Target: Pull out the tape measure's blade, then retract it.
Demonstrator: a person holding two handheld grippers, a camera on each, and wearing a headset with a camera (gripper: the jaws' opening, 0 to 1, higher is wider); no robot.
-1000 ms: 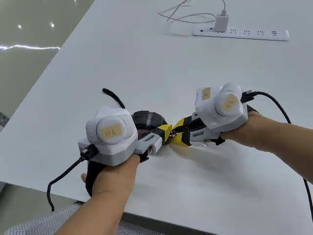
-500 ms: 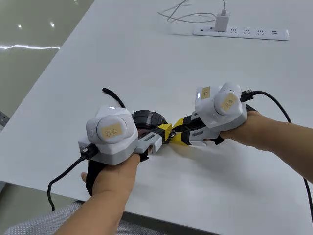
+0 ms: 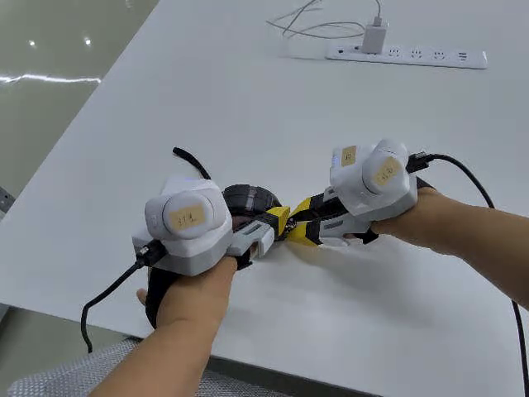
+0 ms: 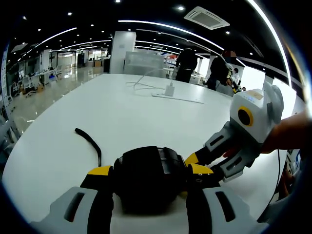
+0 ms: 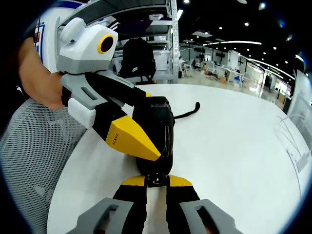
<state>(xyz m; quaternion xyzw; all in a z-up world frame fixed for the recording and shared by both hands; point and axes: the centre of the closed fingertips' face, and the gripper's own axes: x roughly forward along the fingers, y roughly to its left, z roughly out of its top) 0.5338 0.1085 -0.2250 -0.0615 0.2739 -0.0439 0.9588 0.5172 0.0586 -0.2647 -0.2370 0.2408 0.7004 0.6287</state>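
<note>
Left gripper [image 4: 150,178] fingers [image 4: 100,171] clamp black tape measure [image 4: 146,163] case; right gripper [image 5: 157,182] fingers [image 5: 182,182] pinched shut on blade tab [image 5: 156,178] at case mouth. Lower centre of head view, near worktop [image 3: 248,107] front edge; open white surface beyond, power strip [image 3: 409,56] upper right.

I read the tape measure [image 5: 157,124] as matt black ribbed plastic; left gripper [image 4: 150,170] and right gripper [image 5: 157,181] are smooth plastic; the table [image 3: 248,99] is smooth white.

tape measure [image 3: 246,198] largely hidden behind left hand-held gripper [image 3: 277,223], its front end covered by right hand-held gripper [image 5: 157,181]
</note>
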